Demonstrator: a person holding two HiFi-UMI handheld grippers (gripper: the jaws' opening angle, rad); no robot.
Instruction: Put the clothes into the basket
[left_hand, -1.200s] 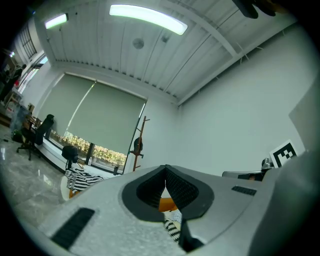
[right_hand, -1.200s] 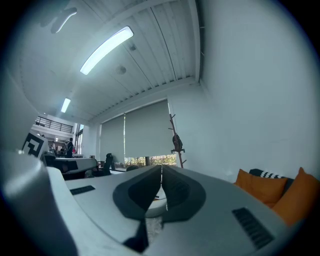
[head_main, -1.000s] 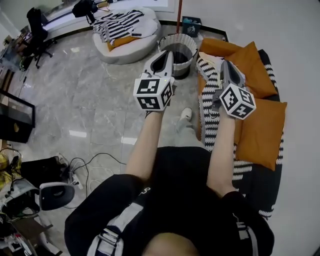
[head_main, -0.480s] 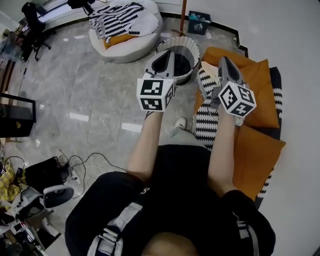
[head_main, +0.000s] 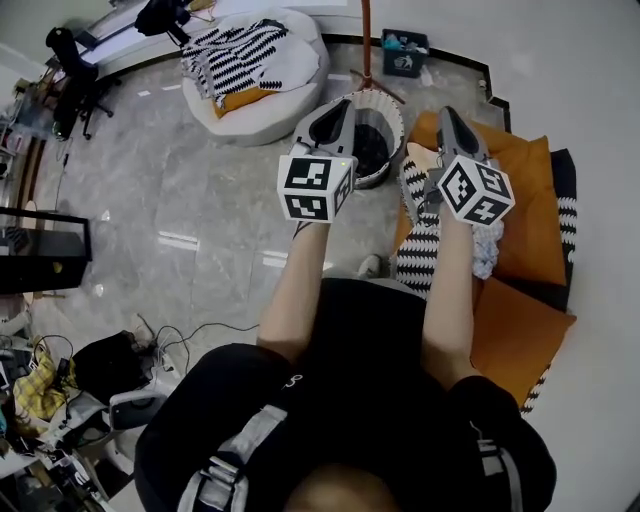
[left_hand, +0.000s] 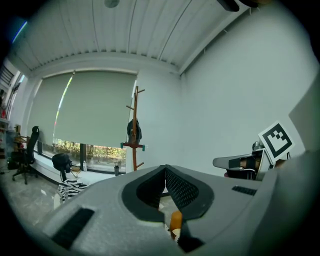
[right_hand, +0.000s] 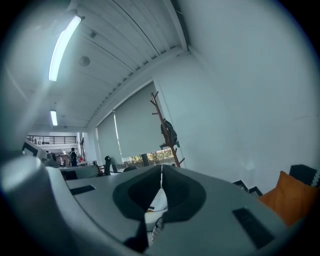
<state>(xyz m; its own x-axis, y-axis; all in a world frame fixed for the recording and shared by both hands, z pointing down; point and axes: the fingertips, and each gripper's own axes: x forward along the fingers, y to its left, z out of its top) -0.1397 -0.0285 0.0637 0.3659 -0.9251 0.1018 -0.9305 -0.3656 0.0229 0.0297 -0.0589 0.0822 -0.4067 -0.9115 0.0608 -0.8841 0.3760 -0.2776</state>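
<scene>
Left gripper (head_main: 337, 108), right gripper (head_main: 446, 113): jaws pressed together, empty | basket (head_main: 397, 118): 12 o'clock | striped cloth (head_main: 411, 252): 2 o'clock | advice: spread jaws first, pinch thick fold.

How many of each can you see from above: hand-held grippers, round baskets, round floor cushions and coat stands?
Grey hand-held grippers with marker cubes: 2, the left gripper and the right gripper, both with jaws shut
Round white ribbed basket: 1
Round white floor cushion: 1
Wooden coat stand: 1
Total: 5
</scene>
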